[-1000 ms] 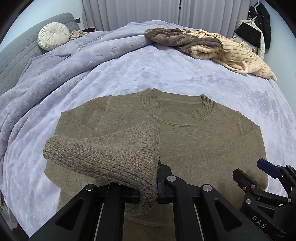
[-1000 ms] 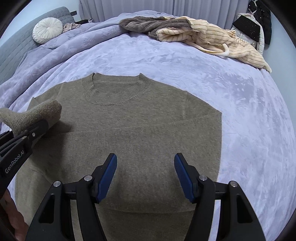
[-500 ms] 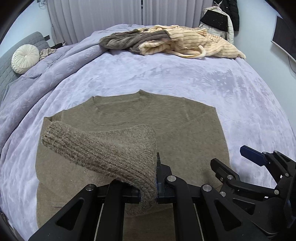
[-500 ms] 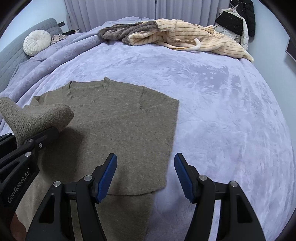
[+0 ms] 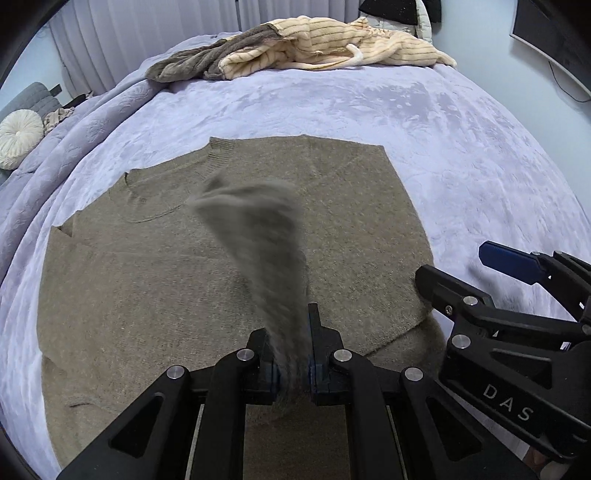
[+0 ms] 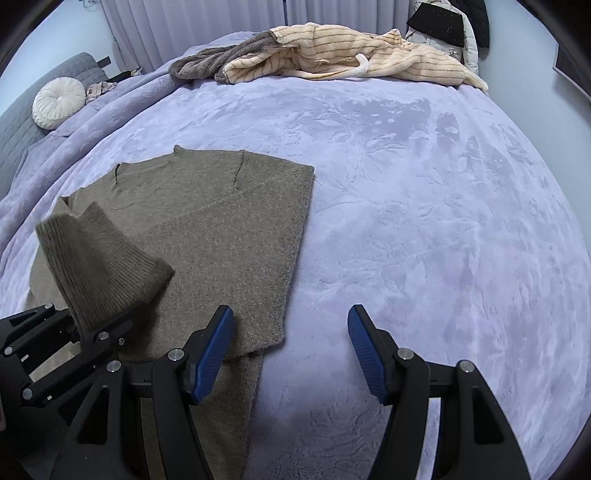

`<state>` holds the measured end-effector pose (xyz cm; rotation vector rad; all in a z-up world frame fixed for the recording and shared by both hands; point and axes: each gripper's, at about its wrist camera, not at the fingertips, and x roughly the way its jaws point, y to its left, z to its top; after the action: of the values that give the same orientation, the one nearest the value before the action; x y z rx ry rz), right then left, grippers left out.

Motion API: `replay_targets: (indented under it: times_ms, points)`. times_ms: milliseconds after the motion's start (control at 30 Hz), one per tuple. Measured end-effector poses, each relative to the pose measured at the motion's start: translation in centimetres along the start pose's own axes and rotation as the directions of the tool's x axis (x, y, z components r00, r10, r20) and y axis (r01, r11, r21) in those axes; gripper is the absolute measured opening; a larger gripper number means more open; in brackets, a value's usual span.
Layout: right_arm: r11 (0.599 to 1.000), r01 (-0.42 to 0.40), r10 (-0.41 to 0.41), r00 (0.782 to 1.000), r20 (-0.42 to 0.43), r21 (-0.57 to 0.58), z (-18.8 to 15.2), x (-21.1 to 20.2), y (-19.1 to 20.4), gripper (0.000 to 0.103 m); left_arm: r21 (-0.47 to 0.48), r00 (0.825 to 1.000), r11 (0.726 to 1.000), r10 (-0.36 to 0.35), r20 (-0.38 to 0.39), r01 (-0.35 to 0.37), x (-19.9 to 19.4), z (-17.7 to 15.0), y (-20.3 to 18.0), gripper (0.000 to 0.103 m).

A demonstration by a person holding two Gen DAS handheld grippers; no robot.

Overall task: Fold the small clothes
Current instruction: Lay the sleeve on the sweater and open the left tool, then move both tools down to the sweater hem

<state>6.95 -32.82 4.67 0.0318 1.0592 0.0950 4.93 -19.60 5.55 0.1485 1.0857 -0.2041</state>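
Two claws: both hang over a bed, seen from the two wrist cameras.
Pillow: round, white, at the far left edge [image 6: 58, 102], against a grey headboard [image 6: 22, 122].
Bed cover: lilac plush blanket [image 6: 424, 229] spread over the whole bed, bare on the right half.
Sweater: olive-brown knit [image 5: 207, 280], lying flat on the blanket, collar toward the far side; in the right wrist view its body [image 6: 236, 236] sits left of centre, with a straight right edge where one side is folded in.
Cuff: ribbed sleeve end [image 6: 99, 273], lifted off the sweater body; blurred in the left wrist view [image 5: 266, 251], where it rises from the claw and fans out above the sweater's chest.
Left claw: closed tight on the cuff [image 5: 291, 369], the knit pinched between the two pads; in the right wrist view it shows at the lower left [image 6: 79, 328] with the cuff standing up out of it.
Right claw: spread fairly wide with nothing between its blue pads [image 6: 290, 354]; it hangs over the sweater's right edge, one pad over the knit, the other over bare blanket. In the left wrist view it shows at the right [image 5: 491, 273], just beside the left claw.
Pile: cream striped garment [image 6: 332, 62] and a brown one [image 6: 207, 64], heaped at the far edge of the bed.
Curtains: grey, behind the bed [image 6: 177, 29].
Coats: dark, hanging at the far right [image 6: 447, 26].
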Motion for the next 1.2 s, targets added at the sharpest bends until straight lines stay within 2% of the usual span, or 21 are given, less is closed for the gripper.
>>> replay_targets:
  times_ms: [33,67,100,133,167,233,400,500,567,633,700,767,800,833,900,967,1000,1067,1167,1200]
  points:
    - [1.000,-0.002,0.002,1.000,0.001,0.003,-0.1,0.0,-0.2,0.068,0.004,1.000,1.000,0.001,-0.004,-0.001,0.2,-0.1,-0.3,0.014]
    - [1.000,-0.003,0.003,1.000,0.002,0.006,-0.3,-0.1,-0.3,0.068,0.008,1.000,1.000,-0.011,-0.004,0.011,0.2,-0.3,-0.6,0.037]
    - [1.000,-0.003,0.003,1.000,0.004,0.011,-0.4,-0.2,-0.5,0.068,0.013,1.000,1.000,-0.015,-0.001,0.015,0.1,-0.5,-1.0,0.080]
    - [1.000,-0.004,0.004,1.000,0.005,0.015,-0.5,-0.3,-0.7,0.068,0.016,1.000,1.000,-0.005,0.017,0.005,-0.2,-0.6,-1.2,0.098]
    - [1.000,-0.007,0.007,1.000,0.005,0.020,-0.7,-0.4,-0.9,0.068,0.018,0.998,1.000,0.001,0.058,-0.002,-0.9,-0.9,-1.4,0.103]
    - [0.999,-0.016,0.015,1.000,0.005,0.034,-1.1,-0.6,-1.4,0.068,0.043,0.996,0.997,-0.059,0.060,0.056,-1.5,-1.2,-1.6,0.103]
    - [0.996,-0.007,0.004,1.000,0.030,0.085,-2.0,-2.1,-2.6,0.068,0.003,0.980,0.983,-0.183,0.082,0.183,-4.1,-3.2,1.5,0.103]
    - [0.994,-0.045,0.037,0.996,0.087,0.102,-2.2,-3.7,-2.0,0.068,-0.048,0.978,0.984,-0.164,0.130,0.172,-5.2,-4.1,4.9,0.103]
    - [0.995,-0.077,0.070,0.991,0.116,0.056,-2.1,-4.1,-0.2,0.068,-0.112,0.984,0.986,-0.110,0.141,0.126,-4.7,-4.0,7.6,0.103]
    - [0.992,-0.127,0.127,0.986,0.107,-0.005,-2.1,-3.6,2.3,0.068,-0.178,0.990,0.978,-0.090,0.110,0.108,-3.3,-3.9,10.0,0.103]
    - [0.983,-0.181,0.182,0.982,0.048,-0.036,-2.5,-2.0,4.4,0.068,-0.238,0.996,0.967,-0.077,0.054,0.087,-1.3,-4.2,12.2,0.103]
    - [0.988,-0.147,0.146,0.989,-0.014,-0.050,-3.3,-0.2,5.4,0.068,-0.265,0.999,0.963,-0.047,0.013,0.049,0.2,-5.3,13.9,0.103]
    - [0.995,-0.082,0.079,0.995,-0.056,-0.051,-3.8,1.1,5.3,0.071,-0.264,0.999,0.964,-0.035,0.000,0.034,0.6,-5.9,14.5,0.103]
    - [0.998,-0.048,0.045,0.996,-0.079,-0.034,-4.2,1.8,4.7,0.075,-0.262,0.999,0.965,-0.032,-0.009,0.028,0.9,-6.5,15.2,0.103]
    - [0.997,-0.062,0.065,0.996,-0.067,0.045,-4.8,1.4,3.2,0.077,-0.268,0.999,0.962,-0.050,0.007,0.050,0.2,-7.6,16.4,0.103]
    - [1.000,0.026,-0.026,0.999,-0.023,0.014,-4.8,-0.6,3.7,0.077,-0.270,0.997,0.960,-0.067,0.036,0.074,-1.4,-8.2,17.1,0.103]
    - [0.999,0.045,-0.044,0.999,0.024,-0.015,-4.9,-2.0,4.6,0.078,-0.263,0.993,0.958,-0.097,0.065,0.111,-2.4,-8.4,17.5,0.103]
    - [0.999,-0.004,0.007,0.998,0.059,-0.048,-5.4,-3.8,6.6,0.078,-0.242,0.986,0.958,-0.133,0.097,0.153,-3.6,-9.2,17.9,0.103]
    - [0.980,-0.136,0.140,0.990,0.021,-0.148,-7.5,-4.3,11.4,0.078,-0.199,0.984,0.964,-0.169,0.059,0.178,-3.4,-11.3,18.1,0.103]
    - [0.966,-0.173,0.176,0.984,-0.005,-0.193,-8.4,-3.8,13.1,0.078,-0.178,0.987,0.971,-0.151,0.048,0.157,-3.3,-12.3,18.2,0.103]
